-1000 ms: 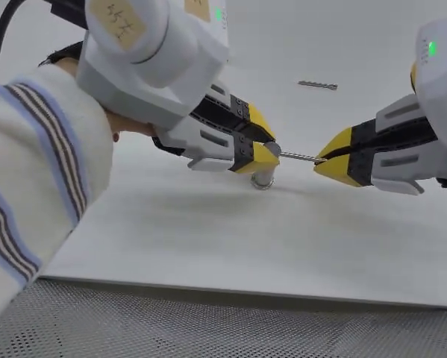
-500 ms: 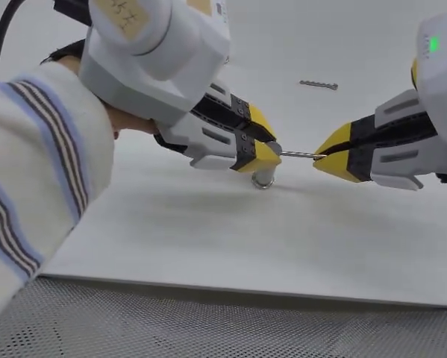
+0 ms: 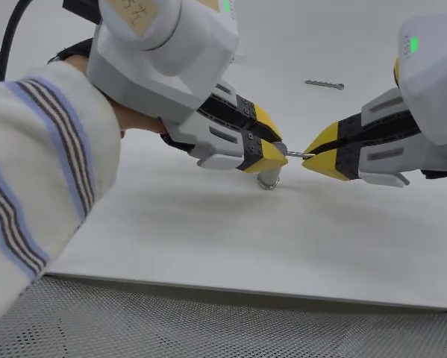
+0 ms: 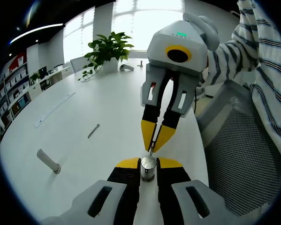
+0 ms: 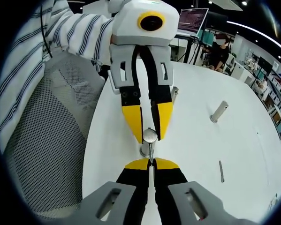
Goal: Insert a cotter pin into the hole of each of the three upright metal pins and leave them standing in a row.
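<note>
The white tabletop (image 3: 208, 224) meets grey perforated mesh (image 3: 208, 328) at its 6 o'clock edge in the head view. A metal pin (image 3: 267, 180) stands upright on it, with a loose cotter pin (image 3: 324, 84) lying at its 1 o'clock. In the left gripper view a second metal pin (image 4: 49, 161) lies on its side at 9 o'clock, and a potted plant (image 4: 107, 49) stands far off at 11.

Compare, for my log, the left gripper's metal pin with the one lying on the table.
The gripped metal pin stands upright in the left gripper; the loose metal pin lies on its side. The right gripper's cotter pin reaches the gripped one, not the loose one. Both are grey cylinders.
</note>
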